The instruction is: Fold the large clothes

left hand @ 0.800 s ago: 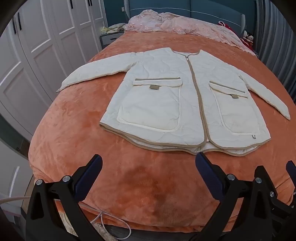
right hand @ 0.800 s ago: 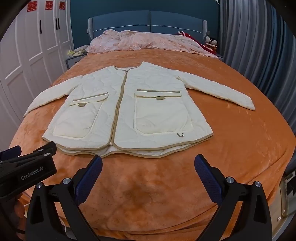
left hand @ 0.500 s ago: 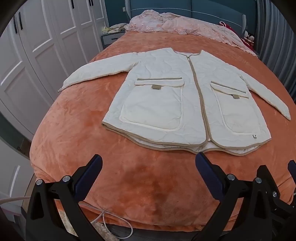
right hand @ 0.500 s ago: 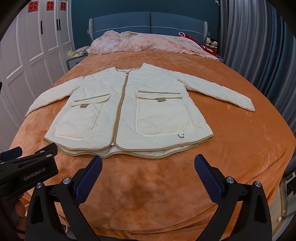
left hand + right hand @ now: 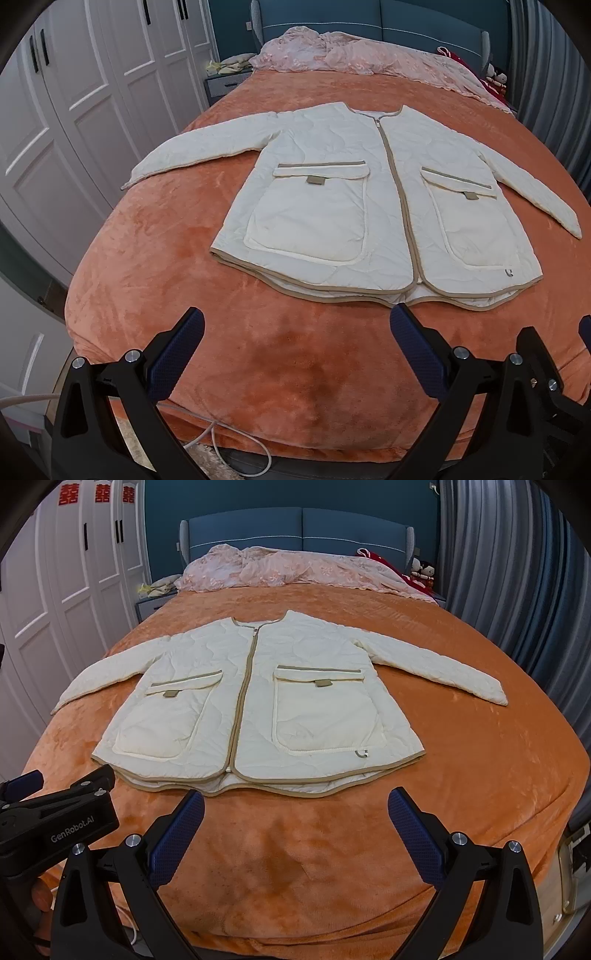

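Note:
A cream quilted jacket (image 5: 354,206) with tan trim, two big front pockets and a closed zip lies flat, face up, on the orange bedspread (image 5: 155,266), both sleeves spread out. It also shows in the right wrist view (image 5: 258,705). My left gripper (image 5: 295,354) is open and empty, hovering short of the jacket's hem near the foot of the bed. My right gripper (image 5: 295,834) is open and empty too, just short of the hem. The left gripper's body (image 5: 55,819) shows at the lower left of the right wrist view.
A pink crumpled blanket (image 5: 295,568) lies at the head of the bed against a blue headboard (image 5: 295,528). White wardrobe doors (image 5: 74,110) stand on the left, grey curtains (image 5: 517,572) on the right. A white cable (image 5: 236,443) lies on the floor below the bed's foot.
Both grippers have moved a little forward towards the bed and jacket, which sits lower and larger in both views. Both stay open.

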Motion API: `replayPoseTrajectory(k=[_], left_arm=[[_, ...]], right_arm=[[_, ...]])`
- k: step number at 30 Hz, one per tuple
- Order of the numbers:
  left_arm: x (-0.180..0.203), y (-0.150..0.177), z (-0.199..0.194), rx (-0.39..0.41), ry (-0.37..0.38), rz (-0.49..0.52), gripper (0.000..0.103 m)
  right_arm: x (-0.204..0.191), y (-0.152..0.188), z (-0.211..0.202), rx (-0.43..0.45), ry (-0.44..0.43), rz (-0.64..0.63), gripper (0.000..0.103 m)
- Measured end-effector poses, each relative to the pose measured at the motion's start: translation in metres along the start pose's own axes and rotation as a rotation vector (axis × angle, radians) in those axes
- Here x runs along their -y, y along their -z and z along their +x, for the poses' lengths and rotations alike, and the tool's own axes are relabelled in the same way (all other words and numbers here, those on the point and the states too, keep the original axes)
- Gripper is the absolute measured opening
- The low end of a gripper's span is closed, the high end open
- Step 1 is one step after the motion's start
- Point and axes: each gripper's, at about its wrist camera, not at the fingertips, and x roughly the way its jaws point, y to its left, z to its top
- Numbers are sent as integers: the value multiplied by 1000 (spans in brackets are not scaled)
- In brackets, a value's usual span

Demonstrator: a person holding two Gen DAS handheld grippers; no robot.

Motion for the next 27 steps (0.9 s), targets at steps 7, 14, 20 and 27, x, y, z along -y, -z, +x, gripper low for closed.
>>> replayPoseTrajectory(k=[7,14,20,27], left_arm=[[-1,0,-1,4,-3,-2,98],[-1,2,0,1,-5,0,98],[-1,4,2,-2,-7,-2,98],[-1,4,2,-2,-8,-3,98]], right_arm=[[4,1,0,4,0,11,98],[5,1,0,4,-1,14,98],[5,1,0,4,-1,14,98],[5,1,0,4,-1,14,98]])
